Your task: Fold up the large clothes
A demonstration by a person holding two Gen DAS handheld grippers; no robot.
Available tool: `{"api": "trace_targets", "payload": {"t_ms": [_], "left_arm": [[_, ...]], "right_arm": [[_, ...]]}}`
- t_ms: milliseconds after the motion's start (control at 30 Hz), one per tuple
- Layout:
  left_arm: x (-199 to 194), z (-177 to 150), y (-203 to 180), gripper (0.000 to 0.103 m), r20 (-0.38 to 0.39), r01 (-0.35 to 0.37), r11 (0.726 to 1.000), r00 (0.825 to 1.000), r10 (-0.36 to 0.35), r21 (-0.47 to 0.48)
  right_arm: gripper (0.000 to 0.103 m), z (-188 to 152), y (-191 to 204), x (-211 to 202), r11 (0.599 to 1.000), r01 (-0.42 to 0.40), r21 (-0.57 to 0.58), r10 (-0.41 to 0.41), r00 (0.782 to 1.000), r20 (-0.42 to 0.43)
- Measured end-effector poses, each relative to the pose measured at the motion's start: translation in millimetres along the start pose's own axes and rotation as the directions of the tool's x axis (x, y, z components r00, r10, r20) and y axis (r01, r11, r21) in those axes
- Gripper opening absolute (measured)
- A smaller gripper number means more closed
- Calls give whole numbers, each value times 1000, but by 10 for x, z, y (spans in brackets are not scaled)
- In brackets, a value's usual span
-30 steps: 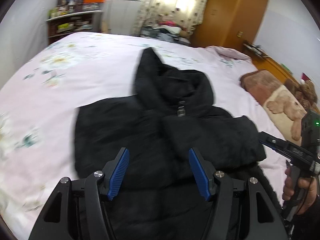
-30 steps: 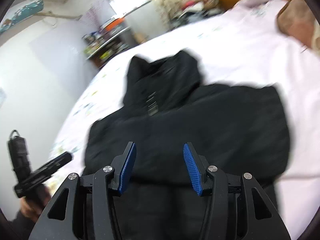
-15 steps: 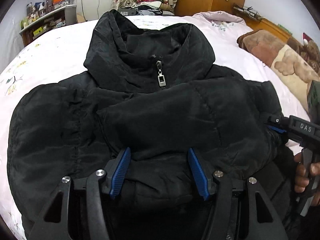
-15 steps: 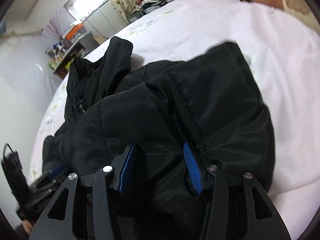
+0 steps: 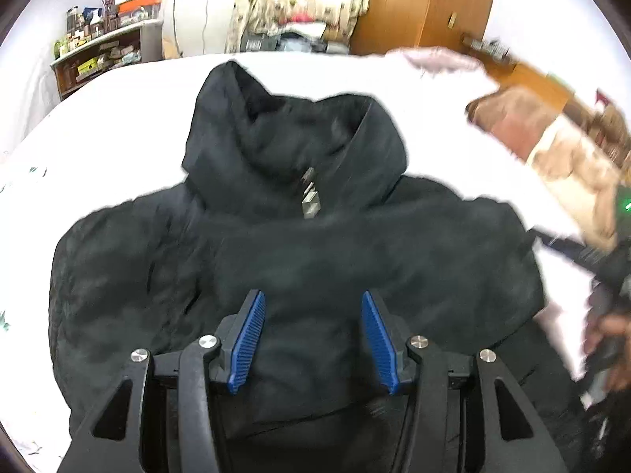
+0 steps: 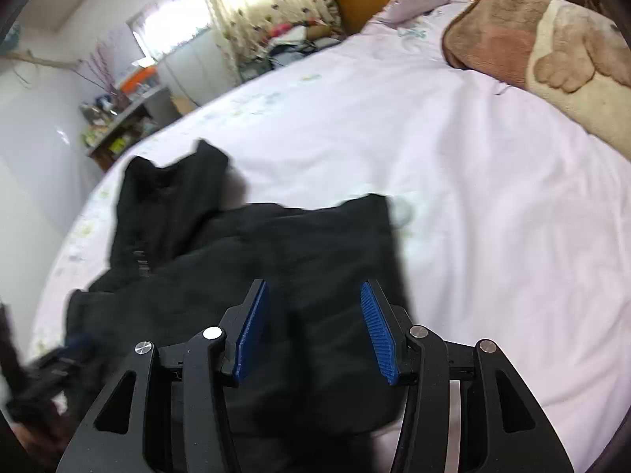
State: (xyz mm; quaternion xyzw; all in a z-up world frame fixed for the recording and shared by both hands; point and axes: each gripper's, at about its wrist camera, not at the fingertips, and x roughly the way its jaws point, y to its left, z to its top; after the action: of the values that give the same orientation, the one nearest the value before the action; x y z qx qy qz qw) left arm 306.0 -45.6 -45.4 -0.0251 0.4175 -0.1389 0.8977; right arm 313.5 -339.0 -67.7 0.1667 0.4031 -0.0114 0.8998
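On the pink bed sheet, the black jacket lies folded, hood farthest from the grippers. Left gripper jaws have just been closing, padding bulging between them; whether they pinch is unclear. Right gripper stays half open over the jacket's right edge, grip equally unclear; the next fold looks imminent.

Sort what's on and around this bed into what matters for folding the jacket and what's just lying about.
For the job:
- black hooded jacket, spread on the bed sheet
- left gripper
- right gripper

Lying about:
- brown plush blanket
- cluttered shelf
- wooden wardrobe
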Motion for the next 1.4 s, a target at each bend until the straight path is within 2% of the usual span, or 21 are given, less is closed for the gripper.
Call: {"api": "trace_targets", "payload": {"t_ms": [100, 167, 200, 267, 333, 467, 533, 600, 667, 733, 833, 967, 1033, 1133, 1267, 1367, 1400], "left_arm": [[90, 104, -166, 54, 39, -14, 998, 999, 12, 59], [377, 64, -129, 52, -22, -56, 995, 998, 58, 77], [523, 9, -50, 52, -49, -48, 997, 997, 51, 59], [654, -88, 33, 51, -50, -23, 998, 998, 26, 56], [689, -107, 20, 51, -45, -30, 998, 998, 33, 62], [643, -89, 10, 50, -51, -23, 998, 998, 26, 66], [488, -15, 5, 49, -56, -15, 997, 998, 19, 81], [279, 72, 40, 49, -15, -1, 996, 1000, 3, 91], [106, 113, 146, 49, 40, -35, 995, 999, 31, 96], [18, 127, 331, 49, 61, -91, 993, 994, 87, 73], [-47, 68, 687, 49, 47, -140, 990, 989, 140, -7], [-137, -15, 1105, 49, 60, -211, 975, 975, 215, -76], [-50, -83, 1291, 49, 18, -209, 970, 977, 213, -123], [200, -198, 1416, 49, -43, -172, 973, 985, 168, -151], [238, -211, 1425, 49, -50, -163, 974, 986, 157, -159], [13, -143, 1340, 48, -27, -153, 976, 988, 151, -157], [-98, -134, 1304, 48, -5, -131, 978, 991, 131, -165]], "right_arm": [[49, 1, 24, 150, 999, 20, -28, -21, 999, -36], [49, -44, 96, 272, 997, 41, -65, -45, 998, -52], [49, -87, 126, 400, 994, 56, -93, -64, 995, -82], [49, -173, 103, 576, 993, 49, -104, -62, 990, -126], [49, -218, 105, 636, 992, 57, -112, -71, 990, -125], [49, -185, 141, 634, 988, 79, -133, -98, 986, -138], [49, -108, 154, 514, 989, 91, -120, -107, 986, -129], [49, -16, 249, 305, 989, 84, -123, -93, 993, -70], [49, 46, 359, 179, 990, 53, -127, -58, 998, -31], [49, 97, 577, 137, 985, 20, -171, -24, 1000, -20], [49, 41, 864, 240, 971, -13, -237, 3, 999, -45], [49, -148, 1047, 505, 962, -12, -274, -13, 996, -90], [49, -206, 1025, 637, 966, -4, -258, -25, 994, -108], [49, -242, 989, 772, 968, 8, -252, -41, 991, -124], [49, -253, 1047, 775, 957, 45, -287, -86, 987, -133], [49, -158, 1122, 597, 964, 61, -259, -93, 989, -115], [49, -140, 1180, 456, 966, 41, -256, -66, 994, -89]]}}
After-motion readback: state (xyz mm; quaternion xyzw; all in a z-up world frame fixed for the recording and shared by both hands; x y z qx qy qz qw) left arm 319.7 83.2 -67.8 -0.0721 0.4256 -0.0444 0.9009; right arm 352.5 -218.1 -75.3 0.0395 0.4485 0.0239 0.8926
